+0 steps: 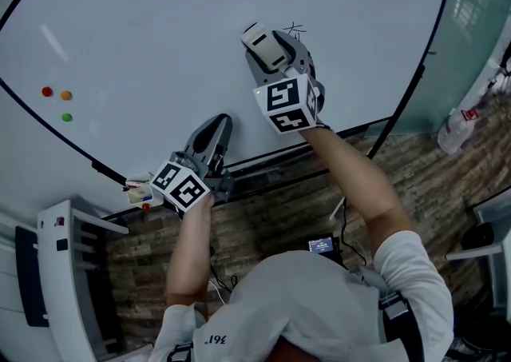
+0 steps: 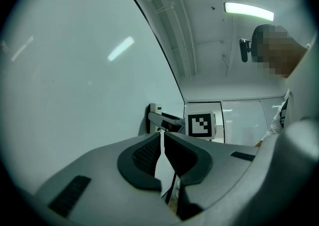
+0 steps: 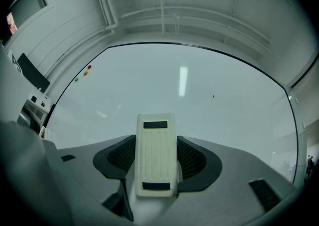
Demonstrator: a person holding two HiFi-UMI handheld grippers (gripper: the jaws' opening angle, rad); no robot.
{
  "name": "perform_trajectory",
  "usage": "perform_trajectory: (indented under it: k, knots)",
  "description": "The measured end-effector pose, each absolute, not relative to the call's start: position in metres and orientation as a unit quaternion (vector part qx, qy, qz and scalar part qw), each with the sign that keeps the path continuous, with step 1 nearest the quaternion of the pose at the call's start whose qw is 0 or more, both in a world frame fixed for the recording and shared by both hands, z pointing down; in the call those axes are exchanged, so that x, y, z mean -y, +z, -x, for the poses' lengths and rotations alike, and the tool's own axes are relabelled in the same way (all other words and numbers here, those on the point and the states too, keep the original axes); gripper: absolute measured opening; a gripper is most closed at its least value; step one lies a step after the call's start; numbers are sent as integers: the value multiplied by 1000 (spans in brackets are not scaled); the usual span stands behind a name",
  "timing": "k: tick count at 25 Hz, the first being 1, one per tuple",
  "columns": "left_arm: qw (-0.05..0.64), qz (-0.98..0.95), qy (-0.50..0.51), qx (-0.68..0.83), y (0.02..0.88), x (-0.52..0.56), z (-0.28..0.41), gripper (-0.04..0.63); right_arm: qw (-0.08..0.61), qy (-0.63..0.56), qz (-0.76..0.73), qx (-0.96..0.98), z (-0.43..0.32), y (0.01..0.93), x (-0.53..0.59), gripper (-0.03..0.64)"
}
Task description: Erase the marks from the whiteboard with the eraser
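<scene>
The whiteboard [image 1: 184, 41] fills the upper head view. A small black scribble [image 1: 295, 29] sits on it just right of the white eraser [image 1: 262, 45]. My right gripper [image 1: 271, 49] is shut on the eraser, which it holds against or very near the board. In the right gripper view the eraser [image 3: 156, 160] stands between the jaws of the right gripper [image 3: 156, 142], with the whiteboard [image 3: 209, 100] behind it. My left gripper [image 1: 211, 138] is shut and empty, low by the board's bottom edge. In its own view the left gripper [image 2: 163, 139] shows only a thin gap.
Red [image 1: 46, 91], orange [image 1: 65, 95] and green [image 1: 66, 117] magnets stick to the board's left part. The board's ledge holds small items [image 1: 140, 190] beside the left gripper. A spray bottle [image 1: 458, 125] stands at the right, a white stand [image 1: 72, 272] at the lower left.
</scene>
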State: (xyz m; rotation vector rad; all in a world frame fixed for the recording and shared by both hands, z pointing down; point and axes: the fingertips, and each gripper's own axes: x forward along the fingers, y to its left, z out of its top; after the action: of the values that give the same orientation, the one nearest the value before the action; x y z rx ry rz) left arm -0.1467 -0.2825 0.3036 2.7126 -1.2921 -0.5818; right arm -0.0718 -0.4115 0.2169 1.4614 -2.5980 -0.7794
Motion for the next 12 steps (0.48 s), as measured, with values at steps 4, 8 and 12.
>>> perform_trajectory:
  k: [4, 8, 12]
  knots:
    - [43, -886, -188, 421, 306, 287, 141, 28, 29, -251, -476, 843, 65, 219, 415, 268]
    - [46, -887, -186, 420, 307, 292, 137, 28, 29, -247, -481, 841, 53, 219, 421, 268]
    - [48, -890, -183, 416, 308, 296, 131, 28, 29, -245, -488, 837, 40, 220, 426, 268]
